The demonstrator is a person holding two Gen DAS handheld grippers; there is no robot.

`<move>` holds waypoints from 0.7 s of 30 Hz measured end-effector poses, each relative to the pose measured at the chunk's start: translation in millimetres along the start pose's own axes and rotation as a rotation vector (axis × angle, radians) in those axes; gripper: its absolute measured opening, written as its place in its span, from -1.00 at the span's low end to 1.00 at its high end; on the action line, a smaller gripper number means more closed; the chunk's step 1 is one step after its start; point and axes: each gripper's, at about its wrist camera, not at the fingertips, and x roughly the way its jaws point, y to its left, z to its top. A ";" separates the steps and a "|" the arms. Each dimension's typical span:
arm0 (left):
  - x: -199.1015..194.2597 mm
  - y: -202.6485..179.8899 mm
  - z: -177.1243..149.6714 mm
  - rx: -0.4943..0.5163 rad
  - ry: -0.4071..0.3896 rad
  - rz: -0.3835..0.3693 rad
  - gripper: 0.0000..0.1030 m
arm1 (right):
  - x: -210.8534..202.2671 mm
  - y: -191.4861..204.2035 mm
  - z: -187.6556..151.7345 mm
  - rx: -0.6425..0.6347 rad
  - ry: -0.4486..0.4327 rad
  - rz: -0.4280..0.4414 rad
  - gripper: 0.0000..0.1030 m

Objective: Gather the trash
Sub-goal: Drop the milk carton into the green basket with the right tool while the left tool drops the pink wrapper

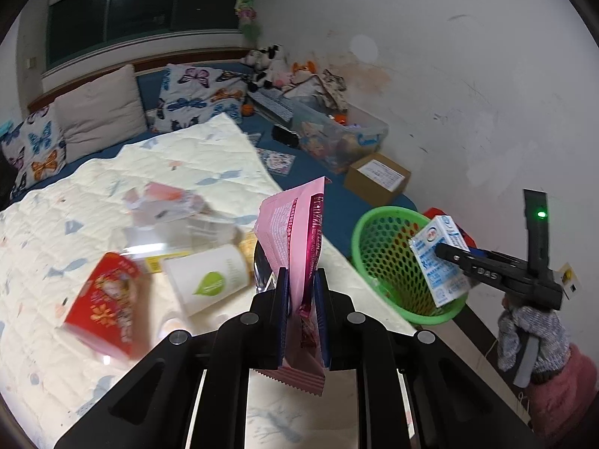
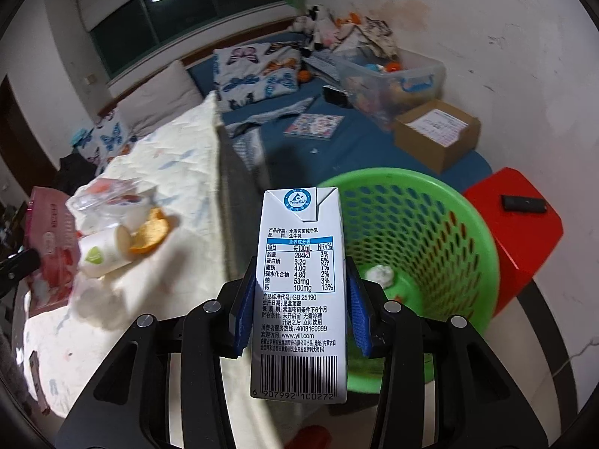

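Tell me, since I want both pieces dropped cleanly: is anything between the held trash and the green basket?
Nothing visible. The milk carton in the right gripper is beside the green basket's open mouth; the pink wrapper in the left gripper has open air across.

The right gripper (image 2: 301,299) clamps an upright milk carton (image 2: 299,280); green basket (image 2: 468,224) just behind.

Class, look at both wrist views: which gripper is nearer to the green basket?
Right. The right gripper, shut on the milk carton, is at the green basket rim. The left gripper, shut on the pink wrapper, is over the bed beside it.
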 end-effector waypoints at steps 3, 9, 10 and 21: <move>7.4 -11.7 4.5 0.019 0.007 -0.012 -0.73 | 10.4 -16.0 2.1 0.019 0.011 -0.024 -0.15; 25.8 -31.2 12.5 0.046 0.028 -0.031 -0.73 | 30.8 -39.5 8.5 0.042 0.022 -0.074 -0.13; 28.0 -33.5 13.8 0.049 0.032 -0.037 -0.73 | 33.1 -43.1 9.1 0.044 0.024 -0.079 -0.13; 61.2 -81.9 23.2 0.112 0.068 -0.088 -0.73 | 22.8 -64.1 5.8 0.065 0.008 -0.053 0.02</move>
